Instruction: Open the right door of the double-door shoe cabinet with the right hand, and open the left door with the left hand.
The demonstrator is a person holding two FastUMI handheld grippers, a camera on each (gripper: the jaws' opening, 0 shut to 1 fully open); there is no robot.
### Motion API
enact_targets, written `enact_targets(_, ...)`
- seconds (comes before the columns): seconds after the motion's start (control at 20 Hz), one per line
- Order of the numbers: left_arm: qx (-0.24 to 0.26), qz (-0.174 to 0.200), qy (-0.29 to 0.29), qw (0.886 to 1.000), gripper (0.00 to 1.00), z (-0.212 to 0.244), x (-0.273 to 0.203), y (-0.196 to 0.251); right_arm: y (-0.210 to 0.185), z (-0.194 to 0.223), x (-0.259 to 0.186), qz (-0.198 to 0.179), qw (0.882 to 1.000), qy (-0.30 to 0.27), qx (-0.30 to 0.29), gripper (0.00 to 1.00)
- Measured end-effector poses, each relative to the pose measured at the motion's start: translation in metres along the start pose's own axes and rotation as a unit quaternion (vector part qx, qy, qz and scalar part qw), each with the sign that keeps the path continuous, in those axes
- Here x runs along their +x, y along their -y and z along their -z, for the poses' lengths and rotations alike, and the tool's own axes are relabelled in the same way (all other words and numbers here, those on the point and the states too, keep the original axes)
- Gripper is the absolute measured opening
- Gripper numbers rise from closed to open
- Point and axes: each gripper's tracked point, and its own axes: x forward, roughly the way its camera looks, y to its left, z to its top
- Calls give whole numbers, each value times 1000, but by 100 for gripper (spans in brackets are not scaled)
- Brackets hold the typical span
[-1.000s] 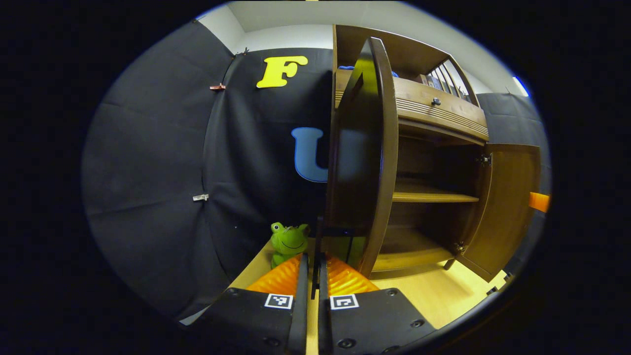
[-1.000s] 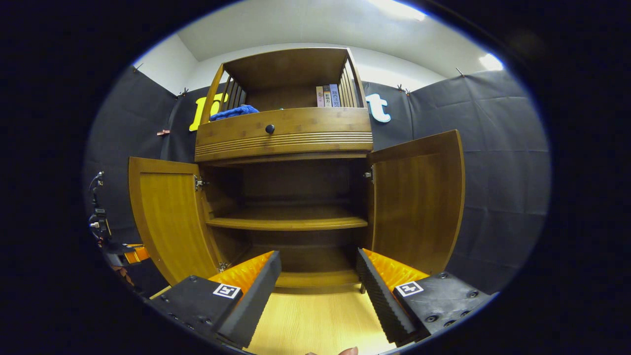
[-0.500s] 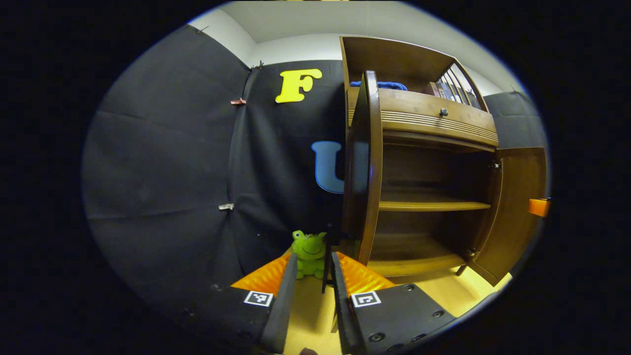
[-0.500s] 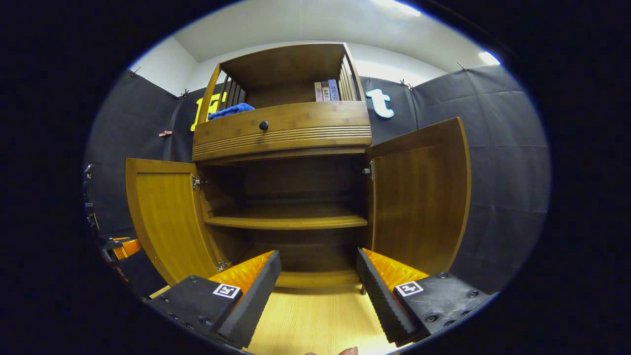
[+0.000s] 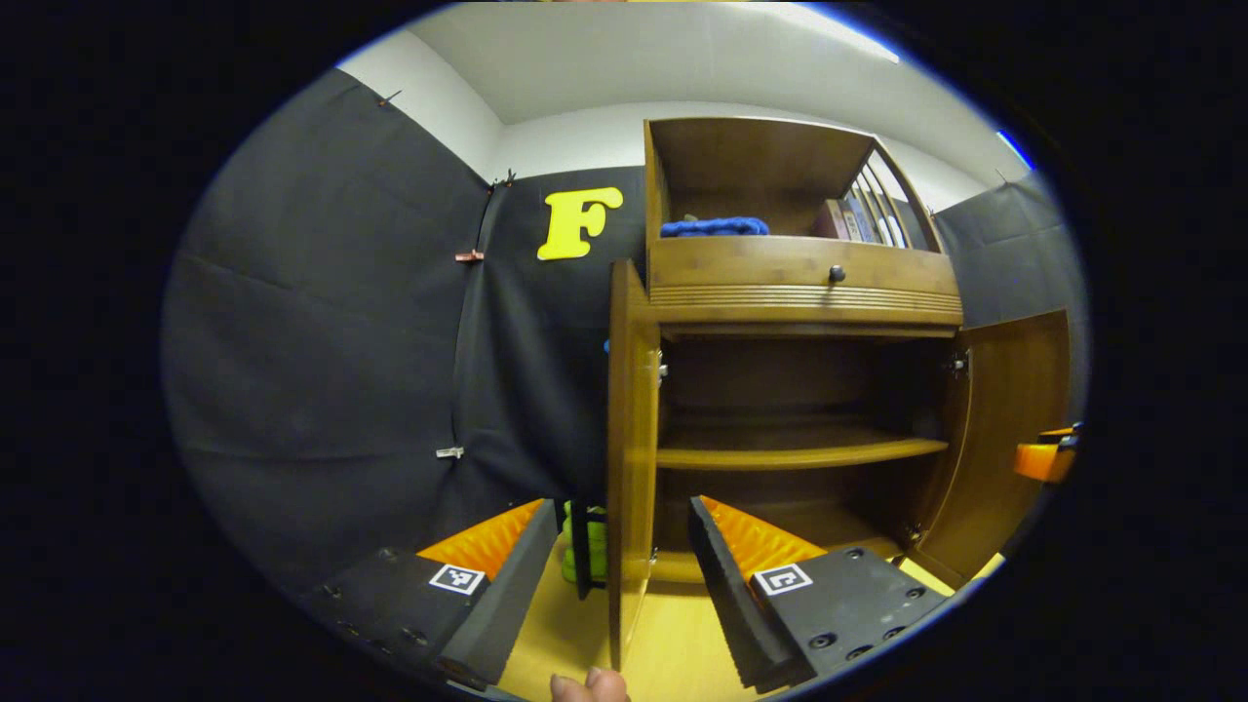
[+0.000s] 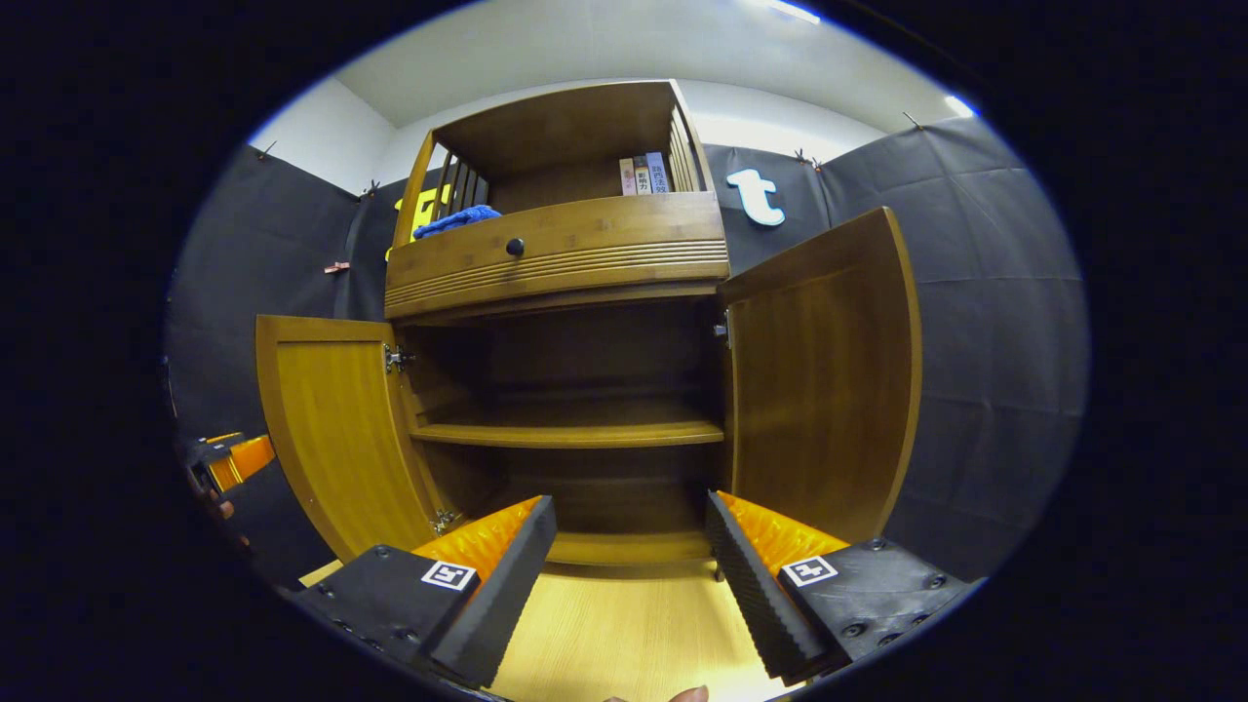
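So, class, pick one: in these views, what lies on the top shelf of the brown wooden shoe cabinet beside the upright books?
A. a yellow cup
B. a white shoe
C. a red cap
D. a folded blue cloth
D: a folded blue cloth lies left of the upright books on the brown wooden shoe cabinet.

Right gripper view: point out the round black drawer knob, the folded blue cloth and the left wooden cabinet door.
round black drawer knob (image 6: pixel 515 247), right gripper view, its face.
folded blue cloth (image 6: pixel 458 218), right gripper view, top fold.
left wooden cabinet door (image 6: pixel 336 429), right gripper view, inner panel.

book spines (image 6: pixel 643 175) on the cabinet's top shelf carry print too small to read
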Motion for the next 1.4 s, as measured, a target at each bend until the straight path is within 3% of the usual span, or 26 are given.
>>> enact_targets(0.1, 4, 7, 1, 1000, 87, -2, 2, 21, 7, -2, 1, -1, 1000, 2, 2, 98)
enact_targets(0.45, 34, 47, 1, 998, 89, -5, 10, 97, 30, -4, 3, -3, 1000, 3, -9, 98)
enact_targets(0.7, 15, 80, -18, 997, 89, 4, 13, 151, 48, -7, 10, 1, 1000, 3, -6, 97)
enact_targets(1.05, 40, 92, -23, 995, 89, 5, 22, 185, 61, -8, 19, 6, 1000, 6, -6, 98)
enact_targets(1.15, 38, 100, -25, 994, 99, 6, 26, 193, 63, -10, 22, 8, 1000, 8, -7, 98)
enact_targets(1.4, 35, 114, -24, 993, 99, 5, 30, 204, 68, -10, 28, 13, 1000, 7, -7, 98)
